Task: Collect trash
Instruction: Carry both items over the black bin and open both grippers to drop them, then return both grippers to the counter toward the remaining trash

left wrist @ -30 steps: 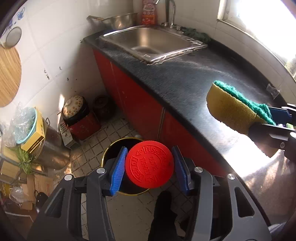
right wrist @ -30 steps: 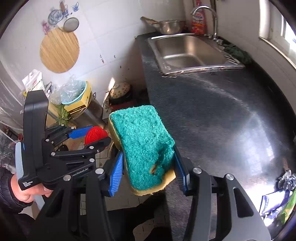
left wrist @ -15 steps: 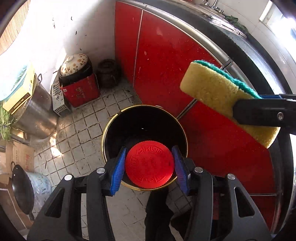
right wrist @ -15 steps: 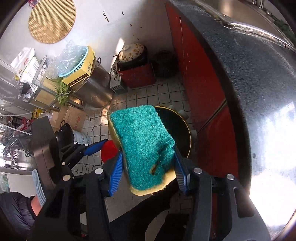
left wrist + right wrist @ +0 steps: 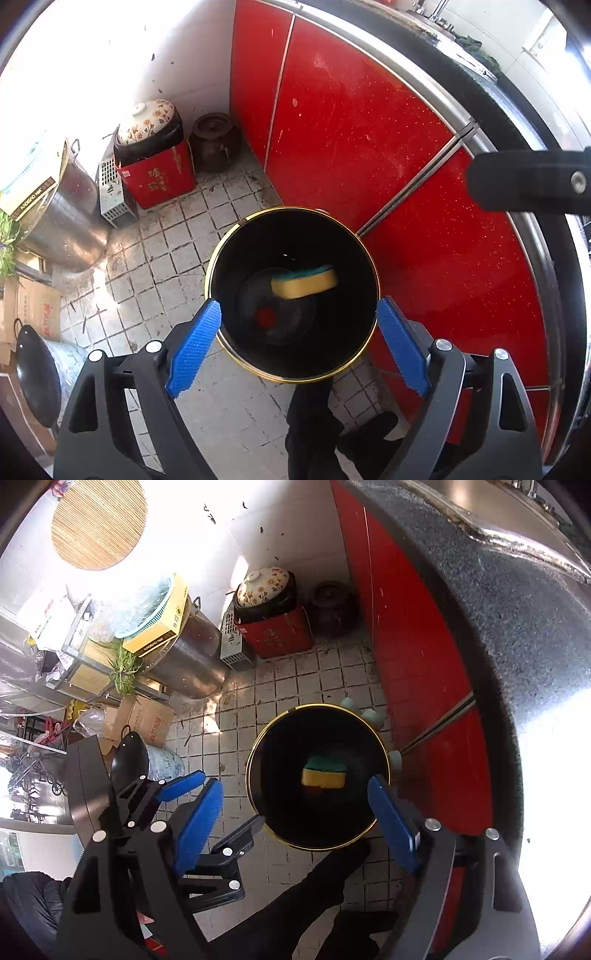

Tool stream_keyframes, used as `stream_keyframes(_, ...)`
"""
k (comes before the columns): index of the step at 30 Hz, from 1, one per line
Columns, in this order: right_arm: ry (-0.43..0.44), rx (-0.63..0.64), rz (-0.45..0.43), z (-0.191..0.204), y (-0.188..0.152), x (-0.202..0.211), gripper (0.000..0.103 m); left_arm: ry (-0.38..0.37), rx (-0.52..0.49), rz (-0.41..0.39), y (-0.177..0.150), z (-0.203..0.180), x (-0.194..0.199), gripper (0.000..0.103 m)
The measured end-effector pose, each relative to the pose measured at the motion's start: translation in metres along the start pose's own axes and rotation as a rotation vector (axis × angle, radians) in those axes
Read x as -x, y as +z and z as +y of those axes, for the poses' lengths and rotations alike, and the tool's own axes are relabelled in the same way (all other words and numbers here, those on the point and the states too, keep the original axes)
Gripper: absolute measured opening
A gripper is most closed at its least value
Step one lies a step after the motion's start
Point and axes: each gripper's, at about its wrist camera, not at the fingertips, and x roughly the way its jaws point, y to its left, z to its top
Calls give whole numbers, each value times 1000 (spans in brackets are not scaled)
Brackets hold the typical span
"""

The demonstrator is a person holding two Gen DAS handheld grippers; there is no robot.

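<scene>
One black bin [image 5: 295, 354], gold rim, on tiled floor [image 5: 177, 251] beside red cabinet [image 5: 354, 140]. Inside: one sponge [image 5: 304, 283], one red cap [image 5: 266, 316]. Left hand-held gripper [image 5: 295, 345], right hand-held gripper [image 5: 295, 821]: both spread apart, empty, above rim.

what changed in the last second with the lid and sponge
Both grippers let go: the left gripper dropped the red lid and the right gripper dropped the sponge into the black bin. Both now hang open above it. The bin has not moved.
</scene>
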Motion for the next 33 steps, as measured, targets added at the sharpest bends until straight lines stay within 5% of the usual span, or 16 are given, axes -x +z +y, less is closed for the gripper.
stream_keyframes(8,-6,-28,-154,-11,-18,100,88,60,-103,-50,14,-32,56,88)
stream_keyframes(14,-121,-181,-320,-73,-70,212,96,1,-272,-114,37,-118,110,96)
stream_keyframes(23,-521,-578,-492,-188,-252,347,96,-295,-779,-205,25,-353,158,96)
stream_keyframes(28,-654,-810,-539,-222,-368,398,96,-421,-929,-177,-14,-455,176,96)
stream_keyframes(33,-724,-944,-553,-228,-446,422,96,-465,-1023,-171,-46,-509,185,96)
